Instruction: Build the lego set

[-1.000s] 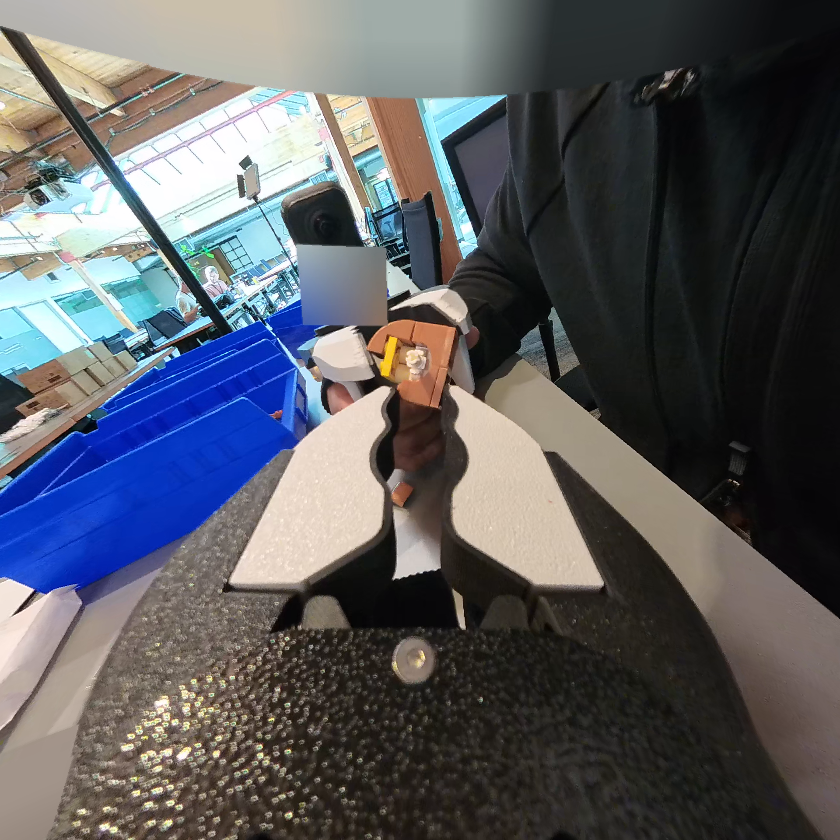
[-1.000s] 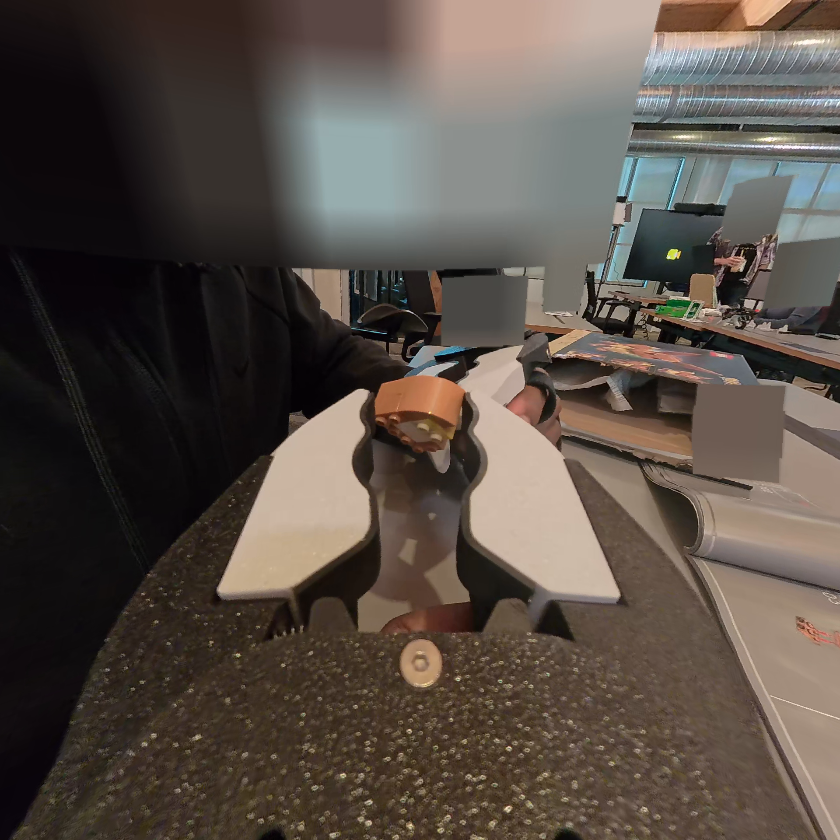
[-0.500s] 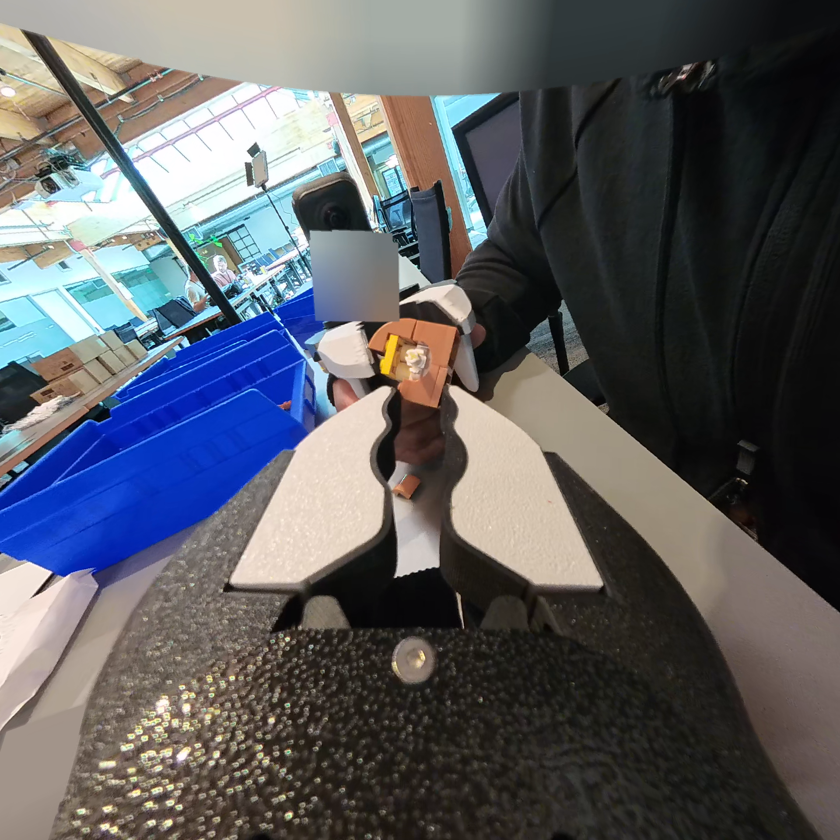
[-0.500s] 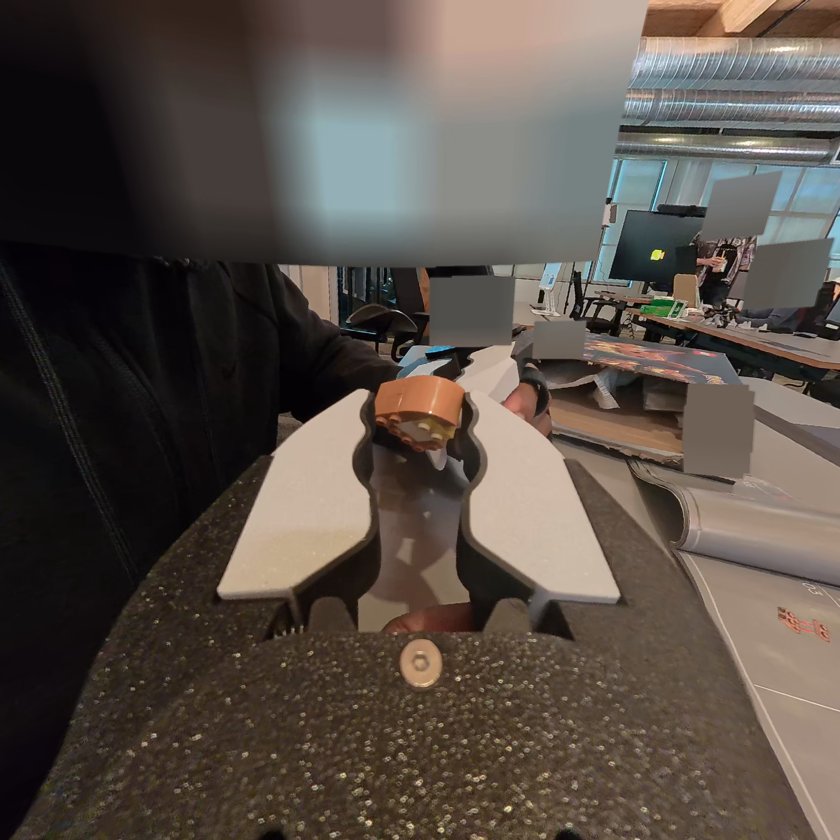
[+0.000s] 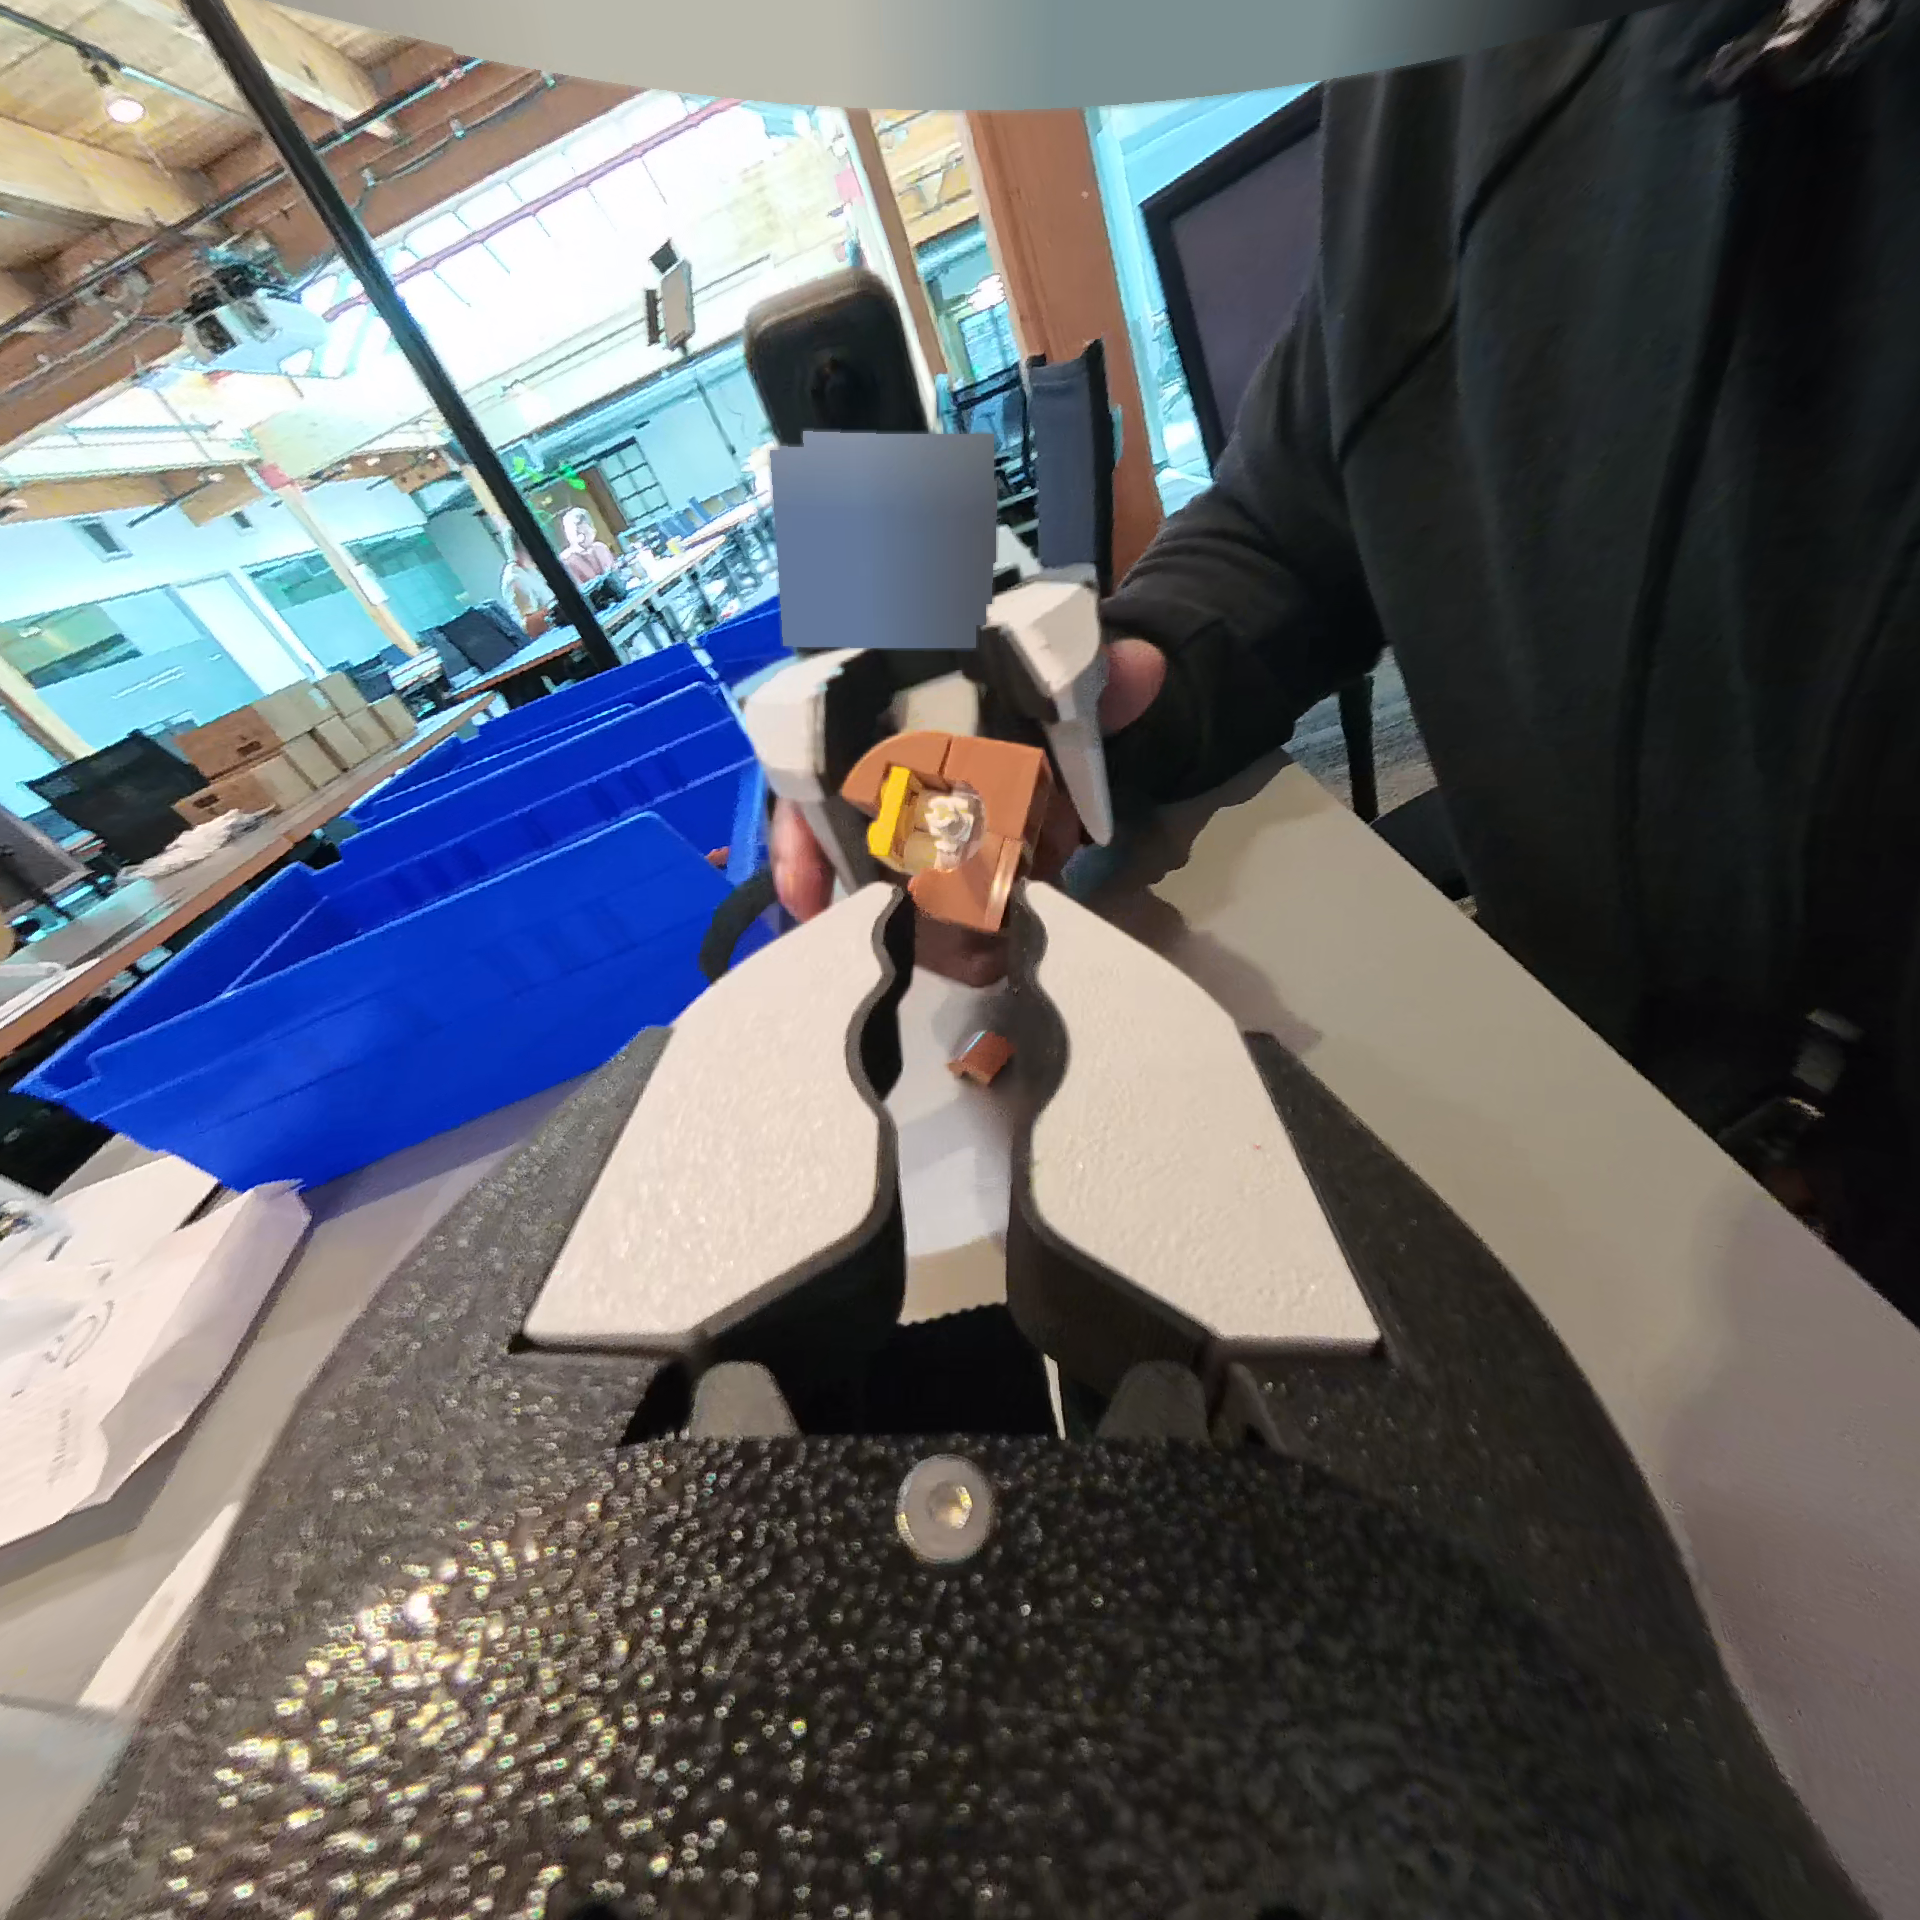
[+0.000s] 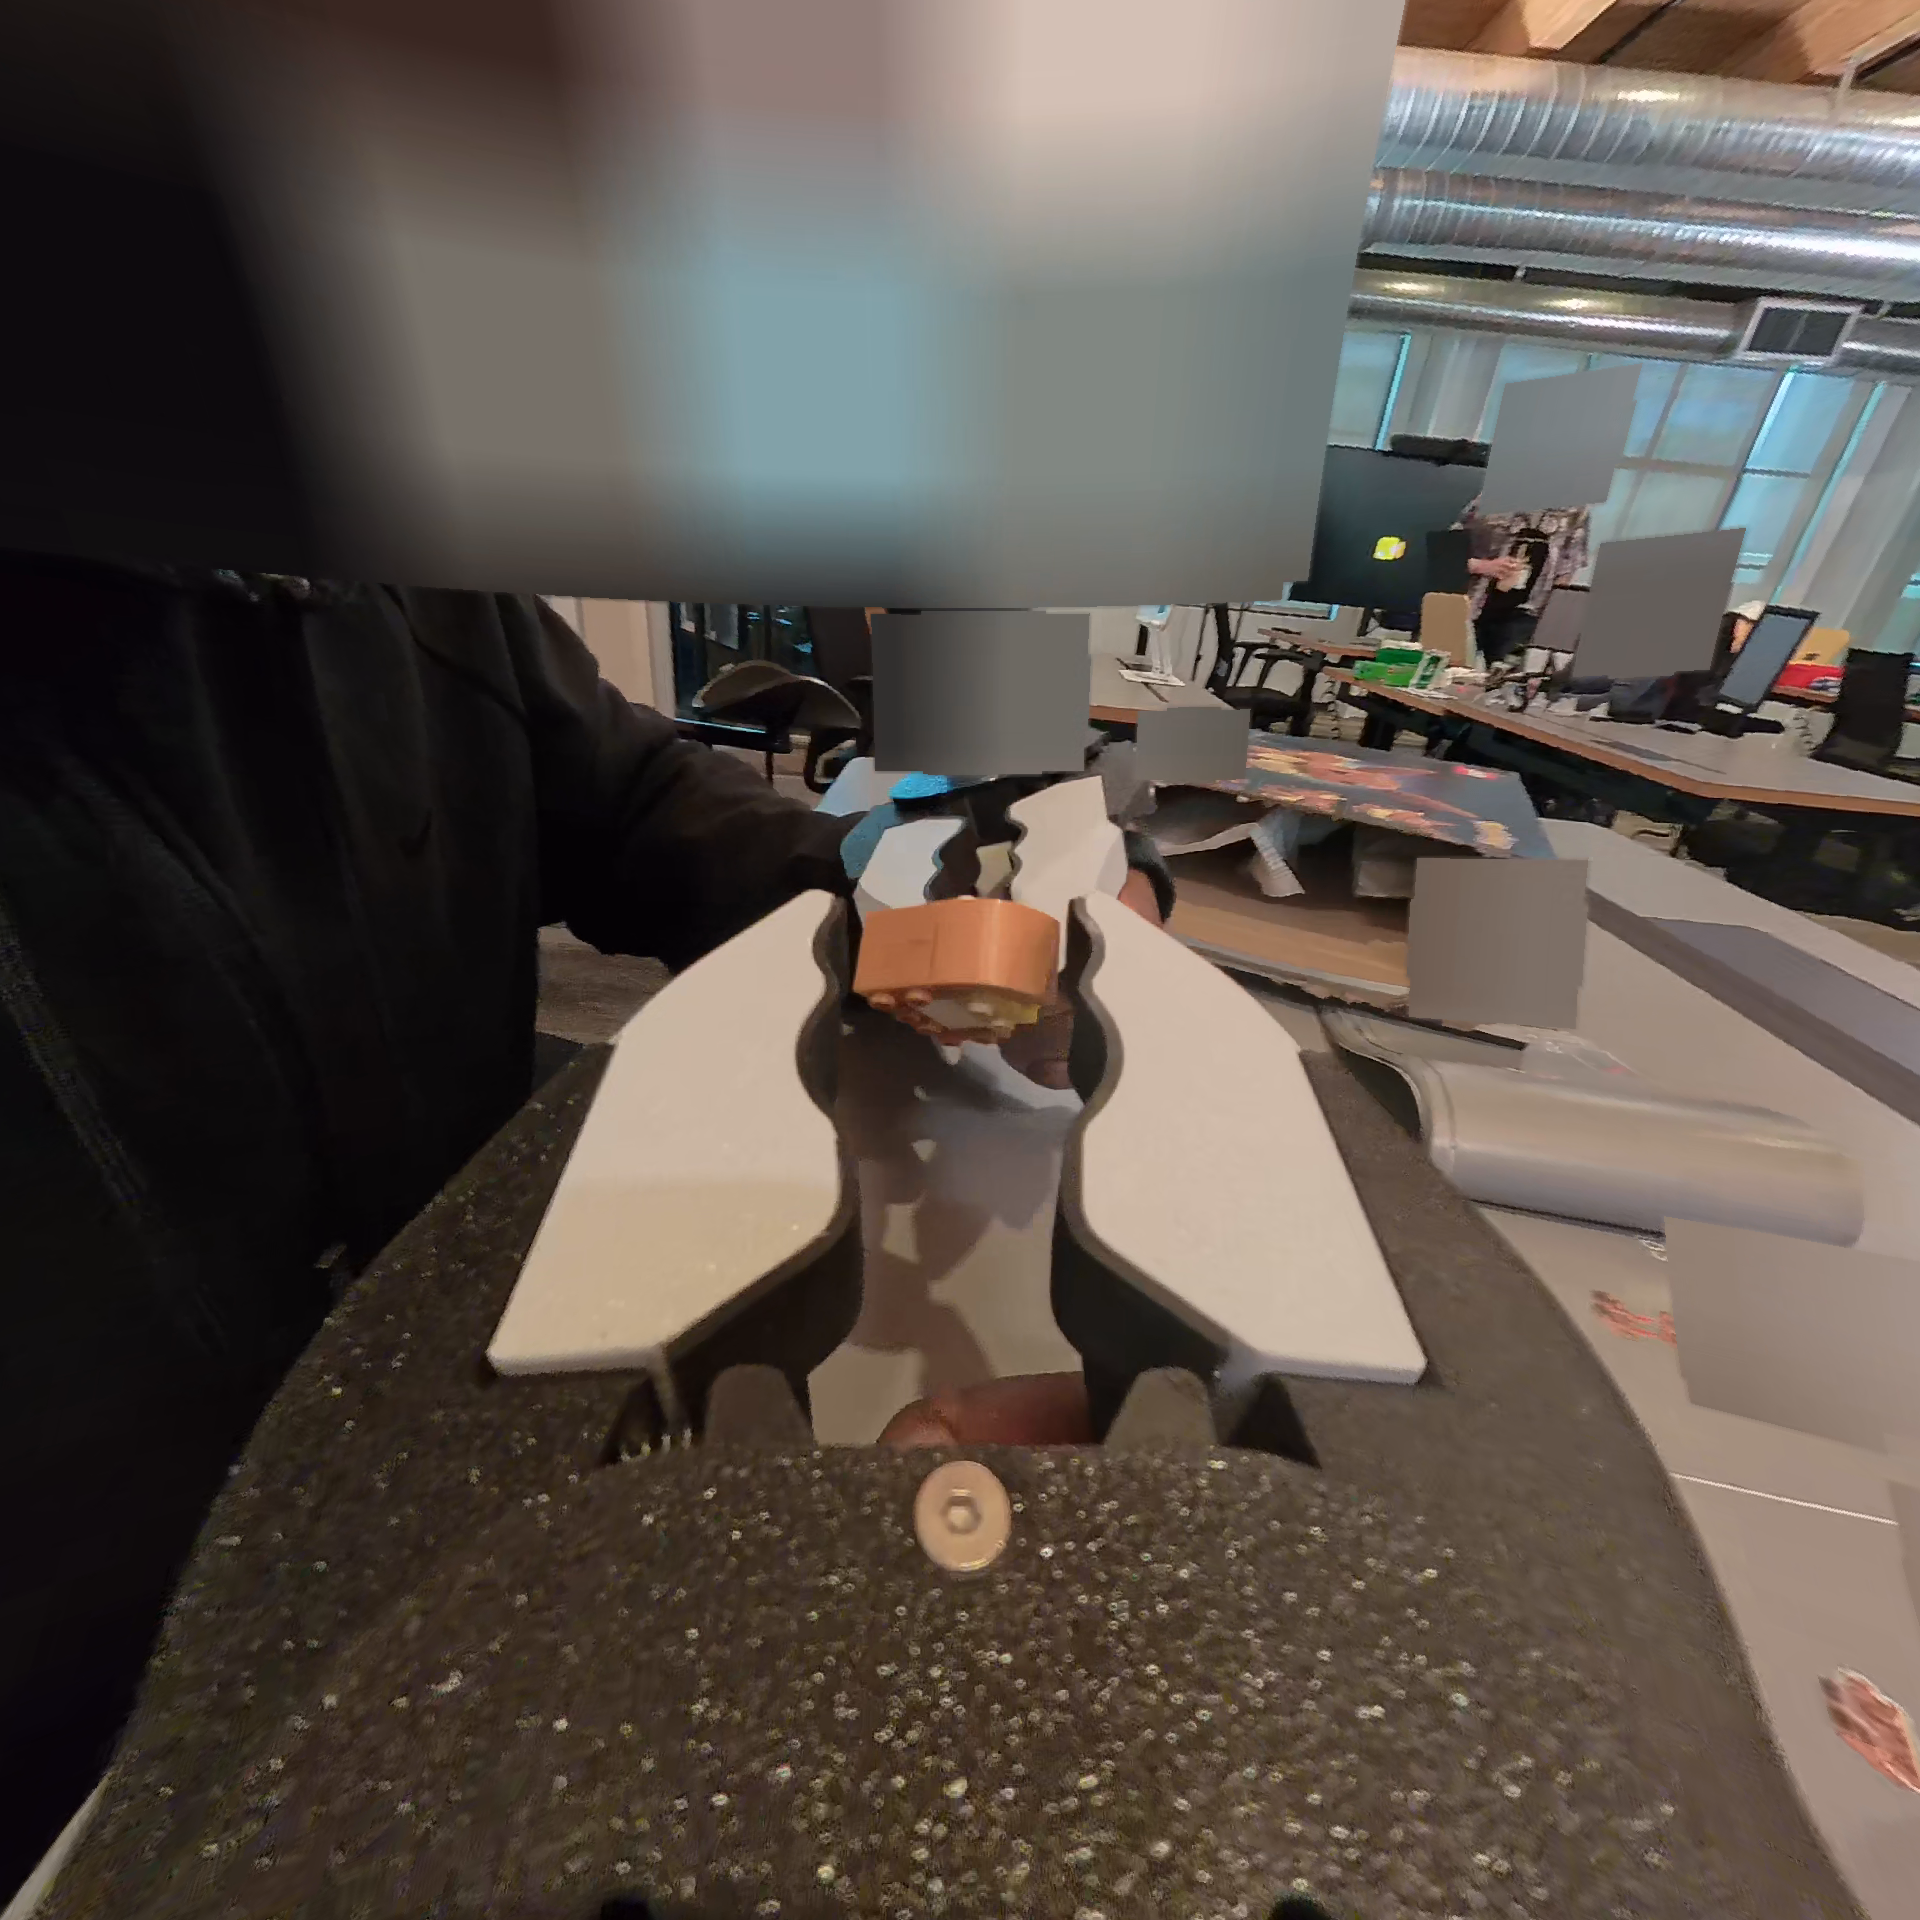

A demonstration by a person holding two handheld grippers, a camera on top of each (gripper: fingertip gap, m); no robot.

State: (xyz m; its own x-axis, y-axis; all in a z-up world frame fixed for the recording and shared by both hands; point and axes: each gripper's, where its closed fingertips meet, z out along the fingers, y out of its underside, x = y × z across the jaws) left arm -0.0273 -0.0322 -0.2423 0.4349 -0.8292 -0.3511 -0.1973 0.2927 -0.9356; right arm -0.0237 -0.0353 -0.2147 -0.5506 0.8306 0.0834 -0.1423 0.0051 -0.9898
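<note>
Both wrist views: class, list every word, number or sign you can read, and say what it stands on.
No text can be read in either view.
White paper sheet: faint marks, too blurred to read.
Colourful printed box lid: print too small to read.
Open grey booklet: small red figures, no readable words.

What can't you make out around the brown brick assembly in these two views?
- Brown brick assembly: lower end hidden behind left gripper fingertips, left view.
- Right gripper: pad contact unclear, shadowed, right view.
- Small brown piece: too small to identify.
- Blue bins: contents hidden by walls.
</note>
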